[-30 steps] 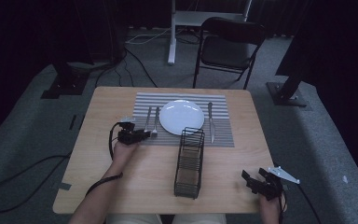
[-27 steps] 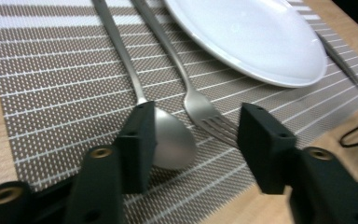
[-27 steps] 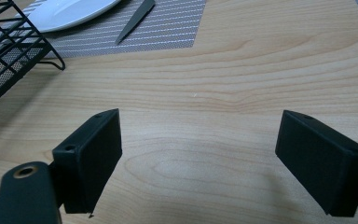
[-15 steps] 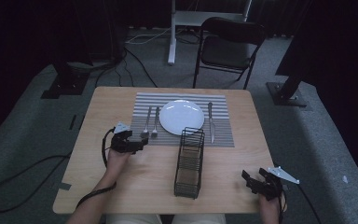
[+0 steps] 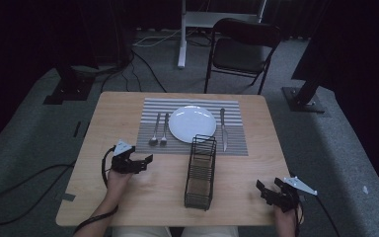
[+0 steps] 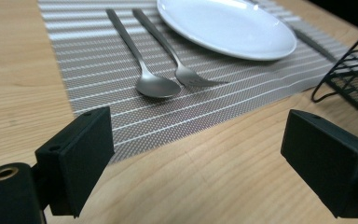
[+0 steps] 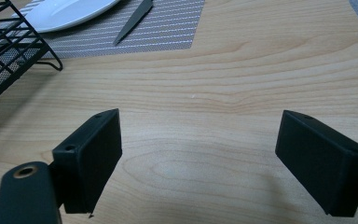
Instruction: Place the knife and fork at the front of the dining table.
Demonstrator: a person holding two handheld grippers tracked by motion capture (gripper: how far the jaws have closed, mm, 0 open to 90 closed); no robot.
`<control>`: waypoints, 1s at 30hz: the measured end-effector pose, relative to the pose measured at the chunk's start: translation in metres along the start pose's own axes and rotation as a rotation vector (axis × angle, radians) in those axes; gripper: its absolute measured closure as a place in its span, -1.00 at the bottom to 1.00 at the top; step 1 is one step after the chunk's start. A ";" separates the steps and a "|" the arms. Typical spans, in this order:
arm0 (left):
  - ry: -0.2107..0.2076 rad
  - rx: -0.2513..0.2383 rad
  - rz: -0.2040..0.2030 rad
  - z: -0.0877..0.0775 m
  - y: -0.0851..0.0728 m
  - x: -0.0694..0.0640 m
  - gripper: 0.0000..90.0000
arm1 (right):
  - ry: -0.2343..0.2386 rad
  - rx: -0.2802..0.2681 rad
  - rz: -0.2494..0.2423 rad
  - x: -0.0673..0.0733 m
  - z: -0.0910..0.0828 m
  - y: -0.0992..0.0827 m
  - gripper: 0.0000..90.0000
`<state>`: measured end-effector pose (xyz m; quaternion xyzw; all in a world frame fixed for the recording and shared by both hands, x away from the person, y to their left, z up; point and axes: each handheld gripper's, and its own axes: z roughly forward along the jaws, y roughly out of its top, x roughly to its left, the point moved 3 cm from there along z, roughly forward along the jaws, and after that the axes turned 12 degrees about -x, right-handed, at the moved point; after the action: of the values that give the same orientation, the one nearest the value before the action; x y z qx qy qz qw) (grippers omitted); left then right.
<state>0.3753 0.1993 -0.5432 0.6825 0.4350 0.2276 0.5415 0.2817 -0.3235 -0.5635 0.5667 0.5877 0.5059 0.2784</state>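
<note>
The shiny metal spoon (image 6: 157, 85) lies free on the striped grey mat (image 6: 98, 60). The left gripper (image 5: 137, 163) let go, empty, and backed away. That placing looks done.

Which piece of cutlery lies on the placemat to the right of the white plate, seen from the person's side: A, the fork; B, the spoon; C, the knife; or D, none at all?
C: in the high view the knife lies alone right of the plate on the placemat, while the spoon and fork lie side by side to its left.
</note>
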 end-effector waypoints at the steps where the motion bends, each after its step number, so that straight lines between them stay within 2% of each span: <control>1: 0.004 -0.001 0.006 -0.003 -0.001 0.000 -0.79 | -0.001 0.000 -0.002 0.000 0.000 0.000 -0.69; 7: -0.004 -0.038 -0.013 -0.030 -0.002 0.001 -0.79 | -0.001 0.002 -0.007 0.000 0.000 0.000 -0.69; 8: -0.004 -0.038 -0.013 -0.030 -0.002 0.001 -0.79 | -0.001 0.002 -0.007 0.000 0.000 0.000 -0.69; 9: -0.010 -0.041 -0.015 -0.040 -0.004 0.000 -0.79 | -0.001 0.002 -0.006 0.000 0.000 0.000 -0.69; 14: -0.011 -0.031 -0.009 -0.057 -0.013 -0.002 -0.79 | -0.002 0.005 -0.005 0.000 0.000 0.000 -0.69; 18: -0.009 -0.045 -0.027 -0.073 -0.021 0.000 -0.79 | -0.004 0.006 -0.007 0.000 0.000 0.000 -0.69; 21: -0.014 -0.037 -0.030 -0.083 -0.026 0.001 -0.79 | -0.005 0.008 -0.007 0.001 0.001 0.000 -0.69; 28: -0.022 -0.038 -0.043 -0.105 -0.030 0.000 -0.79 | -0.010 0.009 -0.011 0.001 0.001 0.000 -0.69; 30: -0.015 -0.039 -0.028 -0.111 -0.031 0.001 -0.79 | -0.011 0.010 -0.010 0.001 0.001 0.000 -0.69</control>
<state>0.2784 0.2613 -0.5378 0.6673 0.4359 0.2231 0.5612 0.2823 -0.3224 -0.5637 0.5680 0.5914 0.4984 0.2815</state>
